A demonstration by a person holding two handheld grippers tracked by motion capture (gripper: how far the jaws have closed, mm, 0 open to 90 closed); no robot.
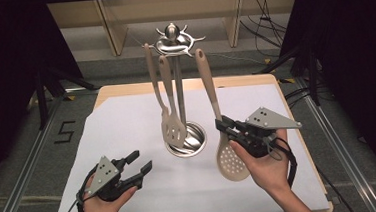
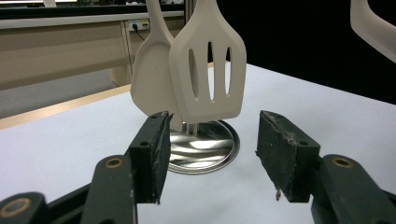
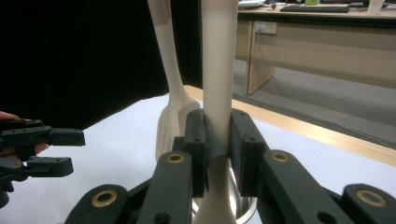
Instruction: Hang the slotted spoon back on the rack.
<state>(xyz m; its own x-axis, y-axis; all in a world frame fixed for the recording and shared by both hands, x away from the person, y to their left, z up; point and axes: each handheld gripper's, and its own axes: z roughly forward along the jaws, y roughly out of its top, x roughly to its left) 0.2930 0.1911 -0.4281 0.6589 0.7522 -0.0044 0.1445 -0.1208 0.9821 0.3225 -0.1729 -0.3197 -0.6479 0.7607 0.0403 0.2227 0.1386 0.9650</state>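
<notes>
A steel utensil stand point(image 1: 173, 42) rises from a round steel base point(image 1: 197, 140) mid-table. From it hang a beige slotted turner point(image 1: 174, 129) point(image 2: 208, 77) and a plain beige spatula point(image 1: 151, 73) point(image 2: 149, 79). My right gripper point(image 1: 223, 125) point(image 3: 218, 140) is shut on the handle of a beige skimmer spoon point(image 1: 231, 159) point(image 3: 218, 65), held upright to the right of the stand. My left gripper point(image 1: 140, 160) point(image 2: 210, 154) is open at the front left, nothing between its fingers, pointing at the stand's base point(image 2: 205, 149). It also appears in the right gripper view point(image 3: 44, 149).
White paper point(image 1: 127, 130) covers the wooden table point(image 1: 269, 79). Black curtains flank both sides. Wooden furniture legs and cables lie on the floor beyond the far edge.
</notes>
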